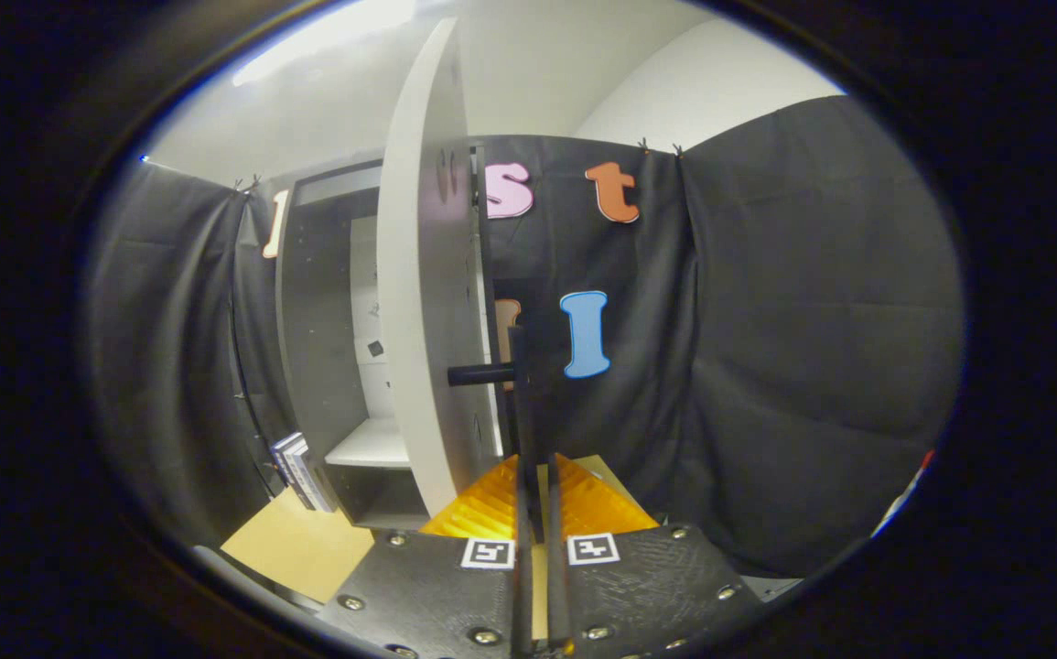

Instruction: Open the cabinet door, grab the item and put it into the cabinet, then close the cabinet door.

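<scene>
On the pale wooden tabletop [295, 549], at the booth's back wall, stands one tall grey cabinet [313, 366] with a white inner shelf [368, 447].

Door: one flat pale-grey cabinet door [427, 302], swung out edge-on toward the viewer, at twelve o'clock from the fingers. It is partly open, enough to bare the shelf at its ten o'clock side. A dark cylindrical handle post [478, 374] juts from its face toward three o'clock and carries a slim dark vertical handle bar [517, 384].

Gripper [537, 494]: one hand-held two-finger unit, fingers drawn nearly together with a thin slit left between. The handle bar runs down into that slit, so the fingers appear to pinch it; firm pressure by both fingers cannot be confirmed. The hold looks meant for swinging the door on its hinge.

Item: a small stack of flat, book-like objects with pale edges [301, 471], leaning against the cabinet's outer side at nine o'clock from the fingers, still outside the cabinet. Whether this is the item to be stowed is a guess.

Step in hand, by judgement: door opening, early in the task.
</scene>
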{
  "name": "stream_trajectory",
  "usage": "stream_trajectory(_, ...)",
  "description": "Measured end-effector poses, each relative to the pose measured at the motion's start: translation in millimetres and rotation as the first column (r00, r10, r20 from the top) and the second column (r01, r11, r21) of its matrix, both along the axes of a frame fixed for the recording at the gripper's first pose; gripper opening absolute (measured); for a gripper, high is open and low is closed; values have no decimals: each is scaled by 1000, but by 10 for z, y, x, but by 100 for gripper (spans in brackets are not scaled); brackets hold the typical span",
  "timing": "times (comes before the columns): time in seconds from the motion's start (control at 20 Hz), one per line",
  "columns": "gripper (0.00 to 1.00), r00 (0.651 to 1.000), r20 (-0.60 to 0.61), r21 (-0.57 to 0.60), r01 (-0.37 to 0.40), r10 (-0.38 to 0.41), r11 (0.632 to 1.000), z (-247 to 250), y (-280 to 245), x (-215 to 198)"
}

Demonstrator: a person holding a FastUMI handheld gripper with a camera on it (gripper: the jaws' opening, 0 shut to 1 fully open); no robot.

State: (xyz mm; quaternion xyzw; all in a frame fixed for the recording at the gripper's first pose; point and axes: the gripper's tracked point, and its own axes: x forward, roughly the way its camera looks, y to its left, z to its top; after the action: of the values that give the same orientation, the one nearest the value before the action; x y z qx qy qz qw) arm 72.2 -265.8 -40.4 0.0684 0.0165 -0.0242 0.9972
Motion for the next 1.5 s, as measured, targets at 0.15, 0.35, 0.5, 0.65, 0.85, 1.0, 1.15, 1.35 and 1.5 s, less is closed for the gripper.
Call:
stream_trajectory(0.15,7,1000,-5,3,-9,9,1000,-10,-76,-10)
stream_trajectory(0.35,7,1000,-13,16,9,-8,1000,-47,-178,-107)
stream_trajectory(0.5,7,1000,-9,11,18,-18,1000,-24,-149,-175)
stream_trajectory(0.65,7,998,-20,-11,52,-53,999,-12,-114,-266)
stream_trajectory(0.85,7,998,13,10,63,-63,998,135,86,-486)
stream_trajectory(1.0,7,999,12,12,52,-52,999,99,351,-569)
stream_trajectory(1.15,12,1000,-17,-21,16,-16,1000,-79,755,-569)
stream_trajectory(1.35,29,999,-26,-2,-38,38,999,-300,1317,-457)
stream_trajectory(1.5,36,992,-93,22,-81,83,996,-741,1730,-324)
